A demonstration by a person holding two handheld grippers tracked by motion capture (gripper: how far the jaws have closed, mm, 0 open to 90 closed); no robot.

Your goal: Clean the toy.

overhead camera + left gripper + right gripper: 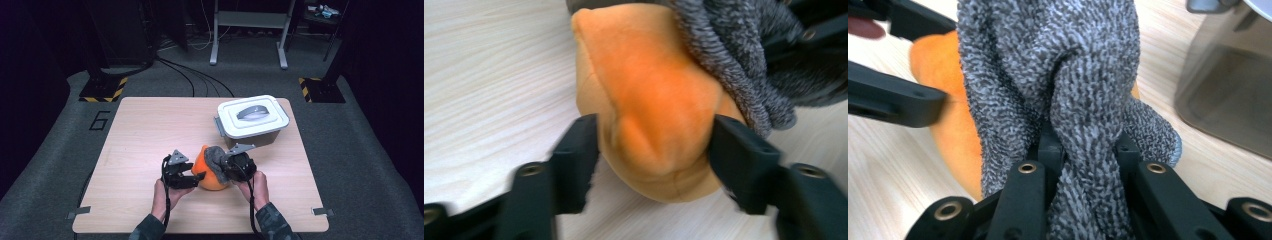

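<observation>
While the right tongs (1083,150) stay out of my reckoning as anything but clamped, pinching a thick fold of the grey fuzzy cloth (1058,75) tight between their jaws, the real risk sits on the other side: the left tongs (654,145) stand half-wide around the narrow end of the orange plush toy (649,95), their jaws flanking it on both flanks, and from the left gripper view I cannot be sure the pads actually press into the soft body. If they are only brushing it, any pull by the right tongs would, I reckon, drag the toy along the desk (150,130) with the cloth instead of sliding the cloth over it, or the plush would squirt out from between the jaws because it squashes so easily. The fold could also slip from the right tongs if the cloth snags. The toy lies on the desk between the two tongs, touching the cloth, which drapes over its end nearest the right tongs. Its long axis runs roughly from one pair of tongs to the other, the bare tapered end pointing into the left tongs, the covered end toward the right. A lidded plastic box (252,117) stands just beyond the right tongs, close enough to be bumped.
</observation>
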